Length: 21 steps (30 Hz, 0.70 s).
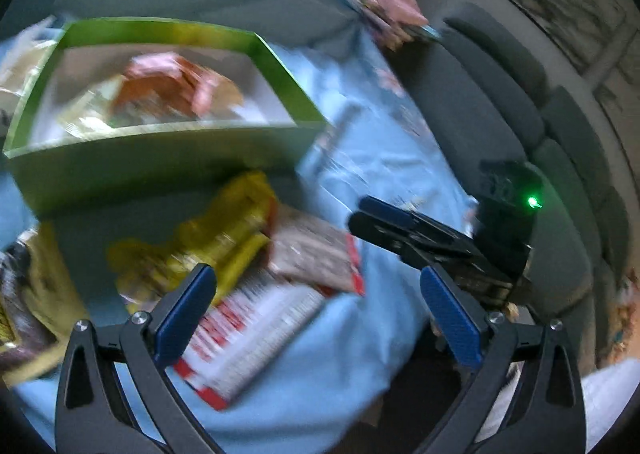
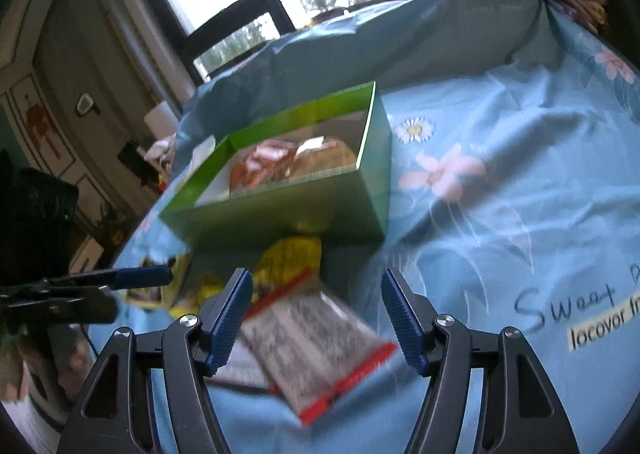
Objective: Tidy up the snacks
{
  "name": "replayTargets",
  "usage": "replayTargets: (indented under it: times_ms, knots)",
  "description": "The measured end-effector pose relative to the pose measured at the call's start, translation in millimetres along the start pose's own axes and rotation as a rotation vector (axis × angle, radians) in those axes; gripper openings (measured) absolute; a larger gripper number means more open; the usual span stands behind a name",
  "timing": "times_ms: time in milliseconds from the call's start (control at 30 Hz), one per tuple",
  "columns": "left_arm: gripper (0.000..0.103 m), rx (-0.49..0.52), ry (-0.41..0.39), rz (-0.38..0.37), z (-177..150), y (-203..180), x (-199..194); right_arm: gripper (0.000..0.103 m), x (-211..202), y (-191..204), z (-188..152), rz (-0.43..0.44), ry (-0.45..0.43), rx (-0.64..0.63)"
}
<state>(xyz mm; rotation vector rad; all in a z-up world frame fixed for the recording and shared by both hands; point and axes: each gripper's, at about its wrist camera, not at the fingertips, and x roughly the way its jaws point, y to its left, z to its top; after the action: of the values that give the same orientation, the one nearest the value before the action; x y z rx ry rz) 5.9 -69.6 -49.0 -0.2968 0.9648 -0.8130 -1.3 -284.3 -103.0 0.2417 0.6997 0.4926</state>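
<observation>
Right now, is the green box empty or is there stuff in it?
Not empty. The green box is open on top, with a few snack packets lying inside on its pale floor.

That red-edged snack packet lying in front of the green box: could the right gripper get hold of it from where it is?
Probably yes. The right gripper is open, and the red-edged packet lies flat on the blue cloth right between its fingers, nothing covering it. The green box sits farther back, out of the way.

Snack packets (image 2: 316, 342) lie before the box (image 2: 288, 210).
</observation>
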Motion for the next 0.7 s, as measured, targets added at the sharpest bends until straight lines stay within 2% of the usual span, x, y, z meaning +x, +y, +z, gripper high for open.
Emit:
replayTargets:
  times_ms: [133, 200, 333, 700]
  knots:
    - [0.102, 0.044, 0.044, -0.038, -10, -14, 11, 0.067, -11, 1, -11, 0.005, 0.015, -0.051]
    - [0.102, 0.045, 0.061, -0.032, -11, -16, 19, 0.067, -14, -2, -15, 0.013, 0.022, -0.055]
    - [0.101, -0.008, 0.091, -0.053, -11, -7, 33, 0.067, -14, -6, -23, 0.004, 0.057, -0.077]
    - [0.101, -0.105, 0.088, -0.079, 6, 8, 52, 0.067, -10, -3, -35, 0.038, 0.117, -0.126]
